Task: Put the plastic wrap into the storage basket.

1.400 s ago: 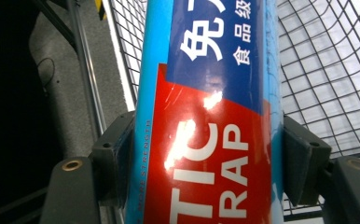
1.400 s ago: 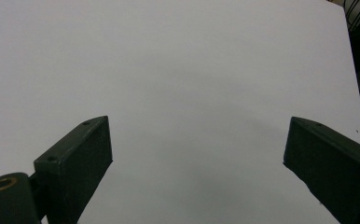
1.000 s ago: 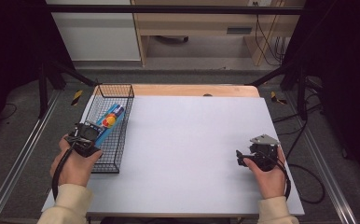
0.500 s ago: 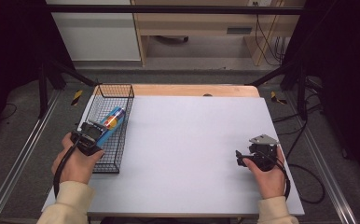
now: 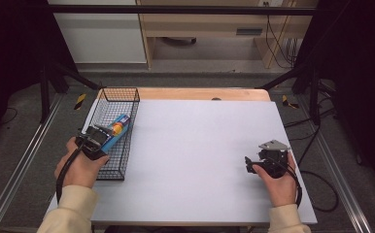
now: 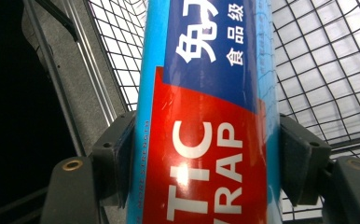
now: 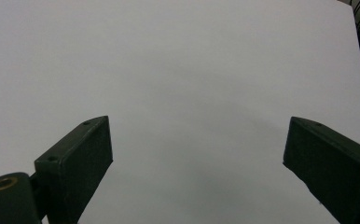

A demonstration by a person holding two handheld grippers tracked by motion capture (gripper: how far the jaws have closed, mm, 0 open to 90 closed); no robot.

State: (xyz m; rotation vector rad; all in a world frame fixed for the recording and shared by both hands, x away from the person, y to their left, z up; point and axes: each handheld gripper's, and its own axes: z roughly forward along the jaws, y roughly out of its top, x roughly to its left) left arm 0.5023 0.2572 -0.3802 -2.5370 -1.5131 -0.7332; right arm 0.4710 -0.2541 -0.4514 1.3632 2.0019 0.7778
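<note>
While left tongs (image 6: 206, 154) clench a plastic-wrap box (image 6: 206, 116) — ends cut off — right tongs (image 7: 197, 154) gape, empty.

Wire basket (image 5: 109, 160) on white table (image 5: 195, 145)

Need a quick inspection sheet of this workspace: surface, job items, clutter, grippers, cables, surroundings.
Surface: white table top, bare across the middle; wooden strip along its far edge.
Job's things: blue and red plastic wrap box clamped by the left gripper, over the black wire basket at the table's left edge.
Clutter: nothing seen.
Grippers: left gripper shut on the plastic wrap box; right gripper open, nothing between its jaws, above the white top.
Cables: one trails from each gripper; more hang by the far right wall.
Surroundings: grey floor, metal rails at both sides, wooden furniture beyond.
</note>
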